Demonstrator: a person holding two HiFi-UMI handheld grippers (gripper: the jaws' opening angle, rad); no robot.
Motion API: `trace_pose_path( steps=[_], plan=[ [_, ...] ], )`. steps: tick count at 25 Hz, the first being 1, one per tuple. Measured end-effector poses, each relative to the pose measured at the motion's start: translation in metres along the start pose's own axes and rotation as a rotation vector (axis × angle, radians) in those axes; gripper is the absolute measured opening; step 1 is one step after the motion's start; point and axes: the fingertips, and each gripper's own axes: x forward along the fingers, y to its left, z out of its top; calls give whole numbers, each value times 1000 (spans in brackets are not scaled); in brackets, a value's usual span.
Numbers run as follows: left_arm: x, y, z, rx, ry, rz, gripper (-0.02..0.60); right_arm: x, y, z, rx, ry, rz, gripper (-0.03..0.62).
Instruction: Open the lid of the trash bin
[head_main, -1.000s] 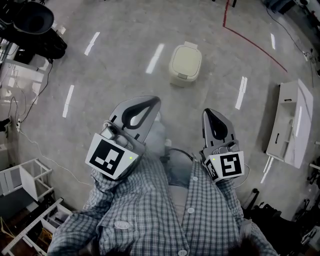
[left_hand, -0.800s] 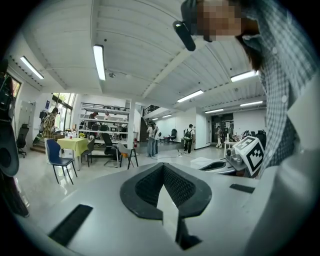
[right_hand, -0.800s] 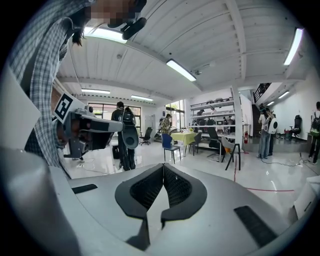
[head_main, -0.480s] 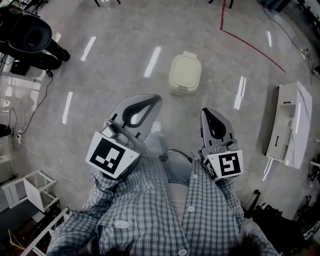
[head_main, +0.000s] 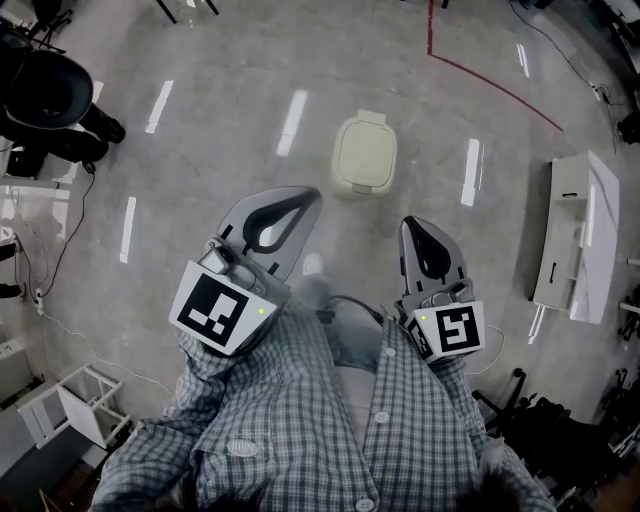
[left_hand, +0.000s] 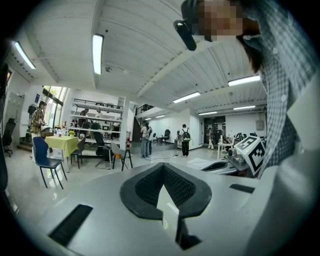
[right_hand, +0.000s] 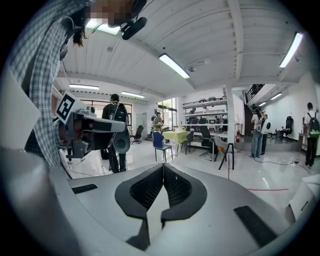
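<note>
- Since before, the bin (head_main: 364, 155) sits lower in the head view; the person (head_main: 300, 430) seems to step closer.
- It stands on the floor (head_main: 240, 90), lid (head_main: 366, 140) down, well ahead of both tools.
- Both the left tool (head_main: 300, 206) and the right tool (head_main: 421, 234) are pressed together, empty, tucked close, likely just carried.
- Bare floor rings the bin: room to reach.

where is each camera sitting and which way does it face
Head view: on the person's head, looking steeply down at the floor and the trash bin; shows the shirt, left tongs and right tongs.
Left gripper view: on the left tongs, facing out across the room; shows its shut jaws and the shirt.
Right gripper view: on the right tongs, facing the room; shows its shut jaws and the left tongs.
Shared: both gripper views see the yellow table, neither the trash bin.
</note>
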Motion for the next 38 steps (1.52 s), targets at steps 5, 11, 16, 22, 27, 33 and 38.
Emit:
trace_pose_path(
  steps=[5,11,16,22,27,33,38],
  plan=[
    [5,19,-2,-10,12,-14,6,16,3,2,3,4,-11,20],
    [10,29,-10,-18,25,-41,6,23,4,-6,29,29,-48,20],
    [17,29,-19,-34,55,-64,6,21,-5,-23,51,81,-79,20],
    [27,30,-33,-49,89,-49,6,31,-8,-36,60,113,-41,20],
    [39,36,-46,-75,120,-21,6,49,-19,-49,49,127,3,20],
    [62,37,-69,-111,161,-16,6,61,-43,-73,93,168,-4,20],
    [82,38,-91,-142,192,-14,6,69,-56,-99,111,216,10,20]
  ],
)
